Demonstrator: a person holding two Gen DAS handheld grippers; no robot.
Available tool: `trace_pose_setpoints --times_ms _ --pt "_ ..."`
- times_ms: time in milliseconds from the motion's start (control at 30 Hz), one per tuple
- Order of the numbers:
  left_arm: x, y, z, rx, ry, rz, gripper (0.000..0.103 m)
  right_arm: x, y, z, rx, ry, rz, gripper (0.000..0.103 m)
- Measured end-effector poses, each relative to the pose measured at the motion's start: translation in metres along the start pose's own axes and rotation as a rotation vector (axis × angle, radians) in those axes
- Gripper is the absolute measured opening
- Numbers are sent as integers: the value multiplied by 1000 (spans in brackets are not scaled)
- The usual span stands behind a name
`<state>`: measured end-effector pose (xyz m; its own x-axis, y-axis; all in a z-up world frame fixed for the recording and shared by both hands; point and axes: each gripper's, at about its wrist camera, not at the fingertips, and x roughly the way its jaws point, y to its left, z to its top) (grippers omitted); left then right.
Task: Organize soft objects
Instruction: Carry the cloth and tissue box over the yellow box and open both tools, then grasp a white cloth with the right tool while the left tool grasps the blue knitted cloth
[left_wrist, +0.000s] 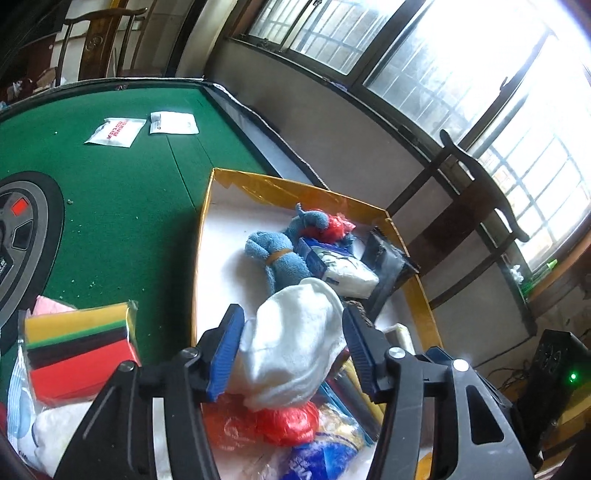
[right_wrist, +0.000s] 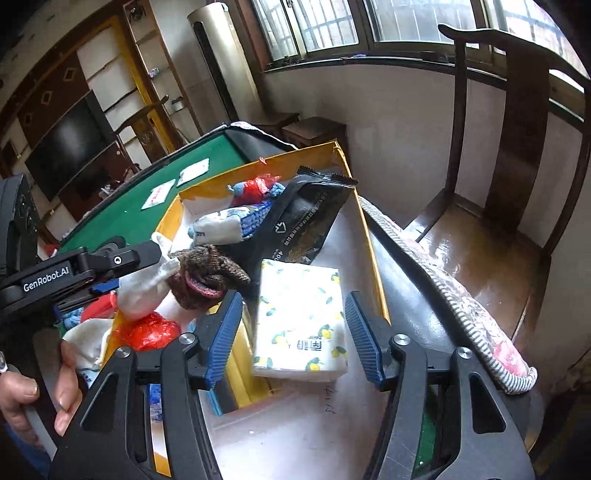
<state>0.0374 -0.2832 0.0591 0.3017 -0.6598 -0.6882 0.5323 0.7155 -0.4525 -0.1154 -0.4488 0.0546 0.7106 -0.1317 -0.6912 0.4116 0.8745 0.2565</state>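
White cloth lies in the yellow box between the left tongs' spread jaws, untouched by either pad, while the right tongs, also spread, straddle the tissue pack.

left claw: "genrobot.ai" | black pouch: "400", other print unreadable

White cloth and lemon-print tissue pack lie in a yellow box among a blue towel.
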Motion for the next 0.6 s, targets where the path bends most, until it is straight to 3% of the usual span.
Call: trace_pose_setpoints --times_ms 367,600 --pt "-50 18 -21 -23 -41 -33 57 -24 8 1 43 -69 41 59" --pt "-105 76 -45 -69 -80 53 57 -37 43 -5 -23 -84 163 59"
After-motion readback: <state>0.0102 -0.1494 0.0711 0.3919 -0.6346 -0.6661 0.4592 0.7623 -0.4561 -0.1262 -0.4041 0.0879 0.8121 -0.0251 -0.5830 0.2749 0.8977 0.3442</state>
